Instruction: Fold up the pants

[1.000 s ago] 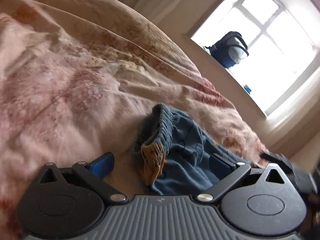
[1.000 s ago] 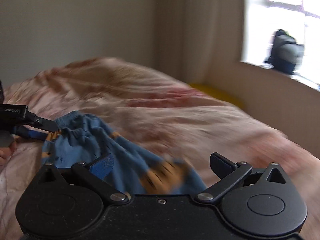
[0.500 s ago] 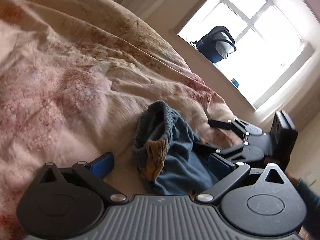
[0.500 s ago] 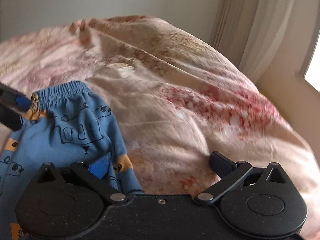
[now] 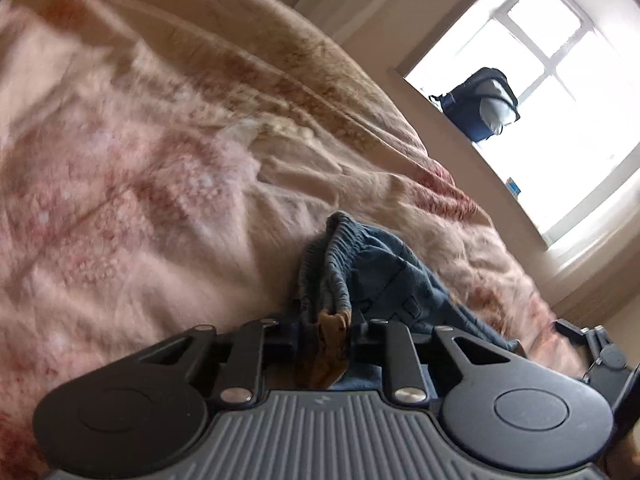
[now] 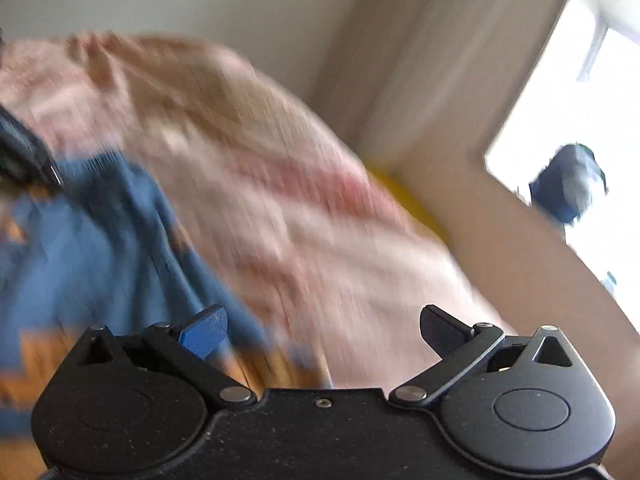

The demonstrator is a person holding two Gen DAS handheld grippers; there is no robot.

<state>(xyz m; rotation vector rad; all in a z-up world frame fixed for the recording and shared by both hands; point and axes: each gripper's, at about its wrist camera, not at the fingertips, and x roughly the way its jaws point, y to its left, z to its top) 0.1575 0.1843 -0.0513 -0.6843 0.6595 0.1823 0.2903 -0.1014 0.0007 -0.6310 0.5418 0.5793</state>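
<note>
My left gripper (image 5: 325, 330) has just been closing and now pinches the waistband of the pants (image 5: 372, 276), bunched on the bed (image 5: 160, 184). My right gripper (image 6: 323, 330) stands spread over their lower edge, gripping nothing.

Domestic bedroom. A bed (image 5: 168, 184) with a rumpled pink floral cover fills the area ahead of the left gripper (image 5: 324, 330). Beyond it to the right: a bright paned window (image 5: 560, 92), a dark blue backpack (image 5: 476, 104) on its sill, and pale curtains (image 6: 436, 52).
</note>
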